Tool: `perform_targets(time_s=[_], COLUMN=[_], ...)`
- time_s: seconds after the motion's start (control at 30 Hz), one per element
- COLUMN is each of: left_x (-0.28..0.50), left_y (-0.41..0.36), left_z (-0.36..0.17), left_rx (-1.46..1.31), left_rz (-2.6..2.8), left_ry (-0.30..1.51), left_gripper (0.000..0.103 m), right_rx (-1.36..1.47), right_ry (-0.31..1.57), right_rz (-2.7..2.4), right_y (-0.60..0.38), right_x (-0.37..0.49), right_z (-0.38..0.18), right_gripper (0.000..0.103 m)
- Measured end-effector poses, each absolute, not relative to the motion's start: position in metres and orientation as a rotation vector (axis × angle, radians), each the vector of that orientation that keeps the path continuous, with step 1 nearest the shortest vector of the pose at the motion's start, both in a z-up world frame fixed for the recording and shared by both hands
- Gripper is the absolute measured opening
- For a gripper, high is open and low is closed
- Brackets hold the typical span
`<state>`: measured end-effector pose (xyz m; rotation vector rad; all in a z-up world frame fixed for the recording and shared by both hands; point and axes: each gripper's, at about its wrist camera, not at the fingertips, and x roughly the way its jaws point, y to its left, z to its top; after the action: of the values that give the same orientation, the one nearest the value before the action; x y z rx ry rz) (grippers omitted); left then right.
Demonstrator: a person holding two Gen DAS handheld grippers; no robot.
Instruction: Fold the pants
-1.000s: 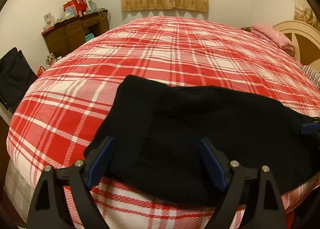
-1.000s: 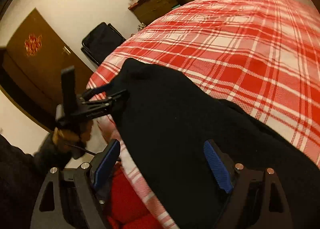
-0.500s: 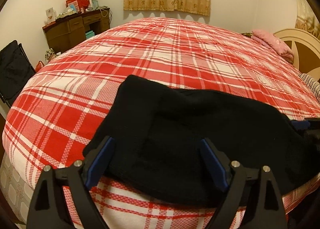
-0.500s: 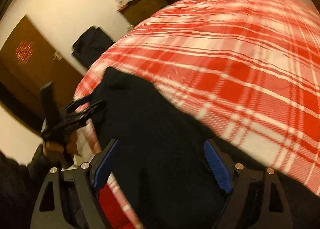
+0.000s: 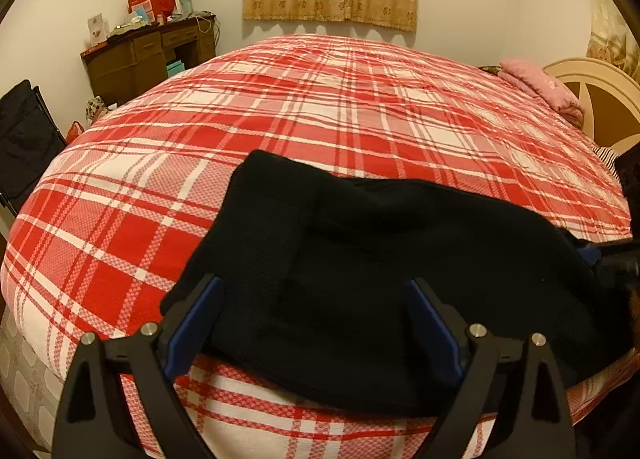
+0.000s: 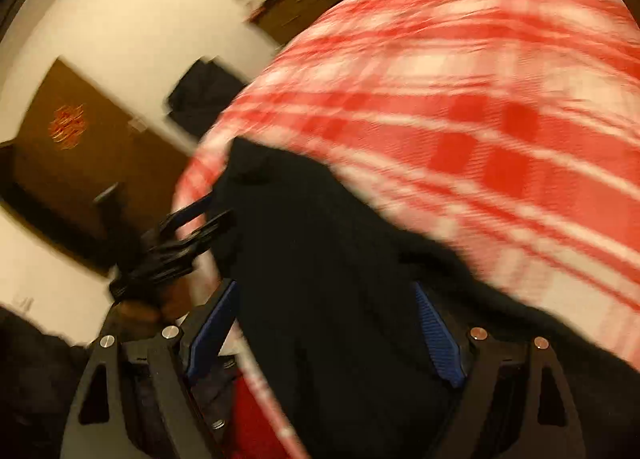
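Note:
Black pants (image 5: 360, 267) lie folded along the near edge of a bed with a red and white plaid cover (image 5: 320, 107). My left gripper (image 5: 312, 323) is open and hovers just over the pants' near left part, holding nothing. My right gripper (image 6: 326, 331) is open over the pants (image 6: 320, 259) at their right end; its view is blurred by motion. The right gripper shows at the right edge of the left wrist view (image 5: 600, 259), and the left gripper shows in the right wrist view (image 6: 200, 219) at the pants' far end.
A brown desk with clutter (image 5: 148, 55) stands by the far left wall. A black bag (image 5: 24, 139) is at the left of the bed. A pink cloth (image 5: 540, 87) and a cream headboard (image 5: 600, 99) are at the far right. A brown door (image 6: 80, 147) is behind.
The right gripper's view has swung and blurred, so it is moving over the pants. The left gripper has lifted slightly and stays open. The pants have not visibly shifted.

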<state>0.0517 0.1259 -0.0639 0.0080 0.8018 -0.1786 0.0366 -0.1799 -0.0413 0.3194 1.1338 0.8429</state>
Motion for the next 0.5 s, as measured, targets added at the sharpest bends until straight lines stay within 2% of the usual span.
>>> perform_targets(time_s=[0.13, 0.5], left_x=[0.053, 0.054], left_y=[0.126, 0.126], left_z=[-0.064, -0.064], left_rx=[0.000, -0.002], left_rz=[-0.183, -0.192], left_ry=[0.805, 0.803], left_gripper=[0.097, 0.100], right_rx=[0.402, 0.455], right_ry=[1.171, 1.085], right_rz=[0.918, 0.945], right_y=[-0.160, -0.112], right_x=[0.053, 0.090], right_z=[-0.050, -0.051], right_gripper=[0.088, 0.088])
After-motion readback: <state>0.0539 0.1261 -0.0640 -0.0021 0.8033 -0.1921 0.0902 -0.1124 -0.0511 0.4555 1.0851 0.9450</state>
